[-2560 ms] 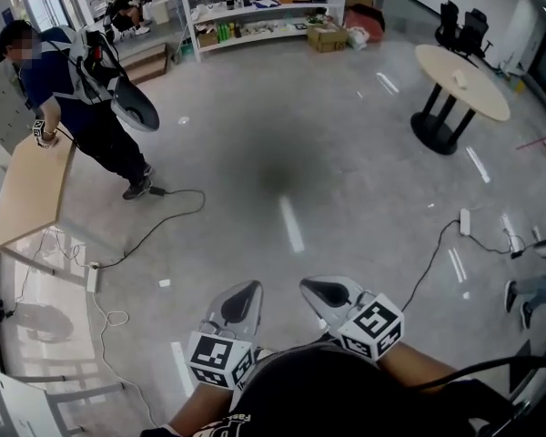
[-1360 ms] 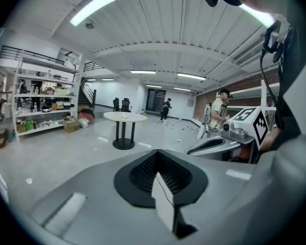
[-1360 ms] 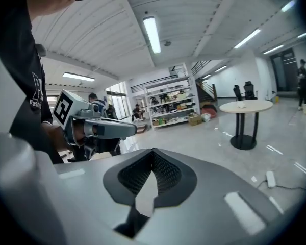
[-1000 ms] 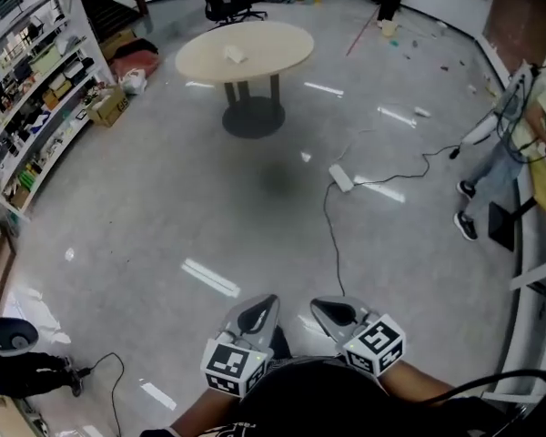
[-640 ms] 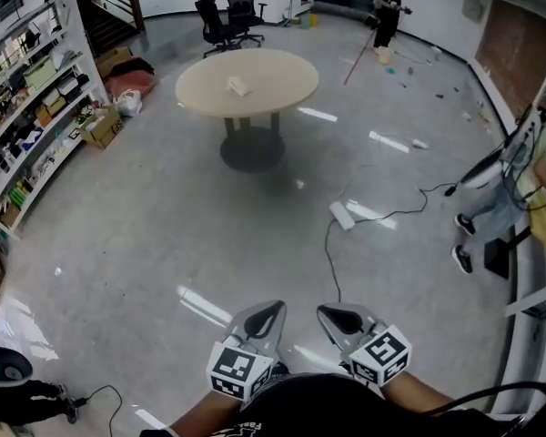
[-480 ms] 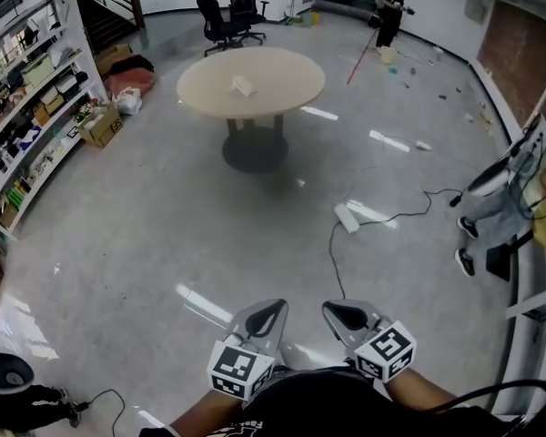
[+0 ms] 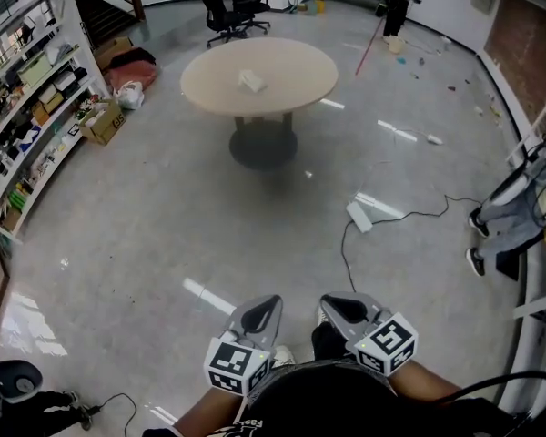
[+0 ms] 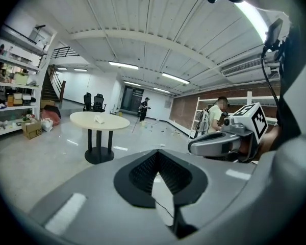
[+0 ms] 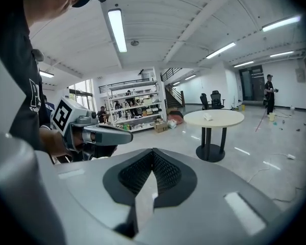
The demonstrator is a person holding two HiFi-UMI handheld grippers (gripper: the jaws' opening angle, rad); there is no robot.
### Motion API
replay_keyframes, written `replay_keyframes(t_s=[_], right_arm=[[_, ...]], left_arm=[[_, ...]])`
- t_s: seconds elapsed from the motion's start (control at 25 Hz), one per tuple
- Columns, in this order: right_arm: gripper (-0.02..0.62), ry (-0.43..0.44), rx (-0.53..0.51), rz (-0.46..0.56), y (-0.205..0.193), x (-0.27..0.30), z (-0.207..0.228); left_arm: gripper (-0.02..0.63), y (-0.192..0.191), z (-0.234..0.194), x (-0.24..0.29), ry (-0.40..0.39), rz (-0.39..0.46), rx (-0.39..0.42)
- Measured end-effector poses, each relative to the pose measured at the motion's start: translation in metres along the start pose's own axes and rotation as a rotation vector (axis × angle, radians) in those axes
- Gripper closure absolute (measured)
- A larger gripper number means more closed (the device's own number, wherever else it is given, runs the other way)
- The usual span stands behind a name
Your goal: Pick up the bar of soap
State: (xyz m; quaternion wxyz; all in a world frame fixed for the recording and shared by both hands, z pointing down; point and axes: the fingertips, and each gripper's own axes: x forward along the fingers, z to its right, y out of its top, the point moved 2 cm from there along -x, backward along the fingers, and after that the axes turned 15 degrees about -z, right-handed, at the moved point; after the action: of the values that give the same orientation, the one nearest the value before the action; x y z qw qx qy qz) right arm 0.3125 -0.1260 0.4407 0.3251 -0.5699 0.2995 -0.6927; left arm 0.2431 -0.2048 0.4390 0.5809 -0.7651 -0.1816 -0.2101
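Both grippers are empty. Your left gripper (image 7: 262, 308) and right gripper (image 7: 335, 306) sit side by side close to your body. Each has its jaws pressed together with nothing between them.

Well ahead of both lies open floor (image 7: 164, 208), then a round tabletop (image 7: 296, 66). The small pale block near its middle is likely the bar of soap (image 7: 251, 81), though it is too small to confirm. A power strip (image 7: 358, 216) with its cable lies ahead and right of the right gripper.

Step in hand, by my reading: the approach, with no grasp begun. Next you need to close the gap, clear the cable, and part one gripper's jaws.
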Motion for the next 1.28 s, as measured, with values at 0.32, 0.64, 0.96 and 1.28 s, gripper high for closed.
replay_keyframes(t_s=[0.32,0.64,0.96,1.28], right_arm=[[0.591,0.083,-0.016,0.019,0.036,0.040,0.061],[0.591,0.124,-0.003,0.091,0.076,0.062,0.180],[0.591,0.148,0.034,0.093,0.097,0.065,0.280],[0.591,0.160,0.082,0.107,0.104,0.065,0.341]], left_arm=[[0.598,0.044,-0.039,0.041,0.080,-0.021,-0.010],[0.598,0.114,-0.058,0.143,0.099,-0.037,0.016],[0.598,0.182,-0.051,0.229,0.093,-0.063,0.040],[0.598,0.216,-0.054,0.276,0.121,-0.102,0.061]])
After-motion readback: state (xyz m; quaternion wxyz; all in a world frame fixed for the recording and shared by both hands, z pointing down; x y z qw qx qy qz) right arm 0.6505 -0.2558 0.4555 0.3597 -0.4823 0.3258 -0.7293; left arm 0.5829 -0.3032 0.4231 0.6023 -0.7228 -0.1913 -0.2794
